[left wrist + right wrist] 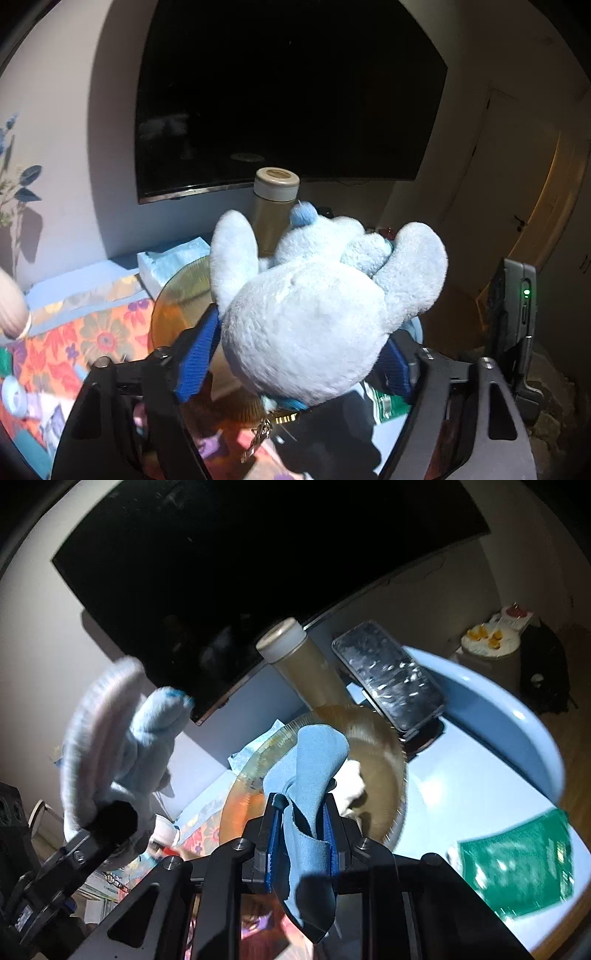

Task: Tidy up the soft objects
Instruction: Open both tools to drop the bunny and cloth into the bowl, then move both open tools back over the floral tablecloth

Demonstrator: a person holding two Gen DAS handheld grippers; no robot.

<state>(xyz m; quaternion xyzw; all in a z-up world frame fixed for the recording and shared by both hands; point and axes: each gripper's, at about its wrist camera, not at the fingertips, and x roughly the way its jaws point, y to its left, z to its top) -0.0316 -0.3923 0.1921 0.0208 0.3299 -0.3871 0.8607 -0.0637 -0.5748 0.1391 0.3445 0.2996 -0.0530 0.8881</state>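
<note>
My left gripper (299,354) is shut on a pale blue plush toy (310,317) with long ears, held up in the air above the table. In the right wrist view the same plush toy (122,738) hangs blurred at the left, in the left gripper (110,823). My right gripper (301,834) is shut on a blue cloth (314,771), which stands up between the blue pads and droops below them. It hangs over an amber glass plate (373,738) that holds something white (351,779).
A tan thermos (275,206) stands behind the plate (181,295), below a wall-mounted dark TV (288,92). A phone (388,675) on a stand, a pale blue bowl (517,720) and a green packet (517,875) lie at the right. A tissue pack (170,262) and floral cloth (92,332) are on the left.
</note>
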